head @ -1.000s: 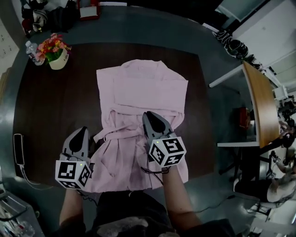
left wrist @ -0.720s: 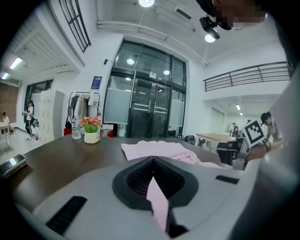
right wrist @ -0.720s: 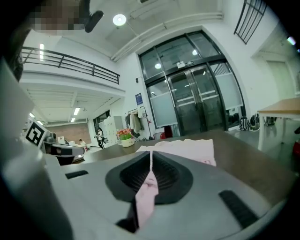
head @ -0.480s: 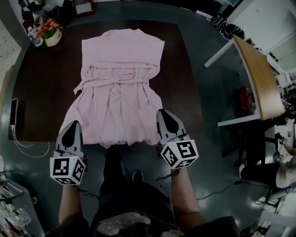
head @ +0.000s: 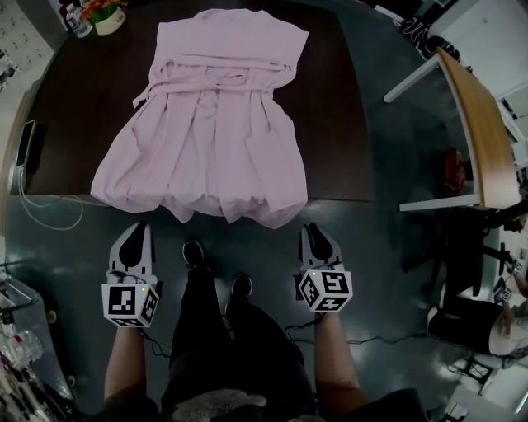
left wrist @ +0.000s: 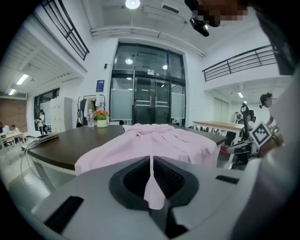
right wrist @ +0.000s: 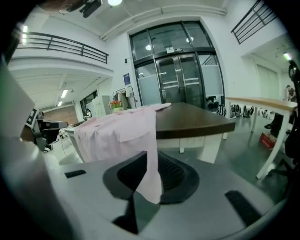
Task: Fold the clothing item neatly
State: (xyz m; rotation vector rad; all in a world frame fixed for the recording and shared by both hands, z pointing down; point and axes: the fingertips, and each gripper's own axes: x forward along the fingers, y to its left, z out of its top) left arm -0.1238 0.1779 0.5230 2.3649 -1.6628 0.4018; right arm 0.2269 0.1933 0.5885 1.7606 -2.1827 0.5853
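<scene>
A pale pink dress [head: 210,124] with a tied waist belt lies spread lengthwise on the dark table [head: 74,107], its hem drooping over the near edge. Both grippers hang below and in front of that edge, above the floor. My left gripper [head: 134,235] is shut, and the left gripper view shows a thin fold of the hem [left wrist: 152,185] pinched in it. My right gripper [head: 316,235] holds a pink strip [right wrist: 151,178] that runs up to the dress [right wrist: 117,129]. Its jaws are opening slightly, with the cloth still between them.
A flower pot [head: 107,15] and a bottle [head: 76,18] stand at the table's far left corner. A phone on a white cable [head: 27,142] lies at the left edge. A wooden-topped desk [head: 474,107] stands to the right. The person's shoes [head: 194,251] are between the grippers.
Both grippers drew back from the dress's waist area to past the table's near edge. The skirt is now stretched out long and flat, its hem at the edge.
</scene>
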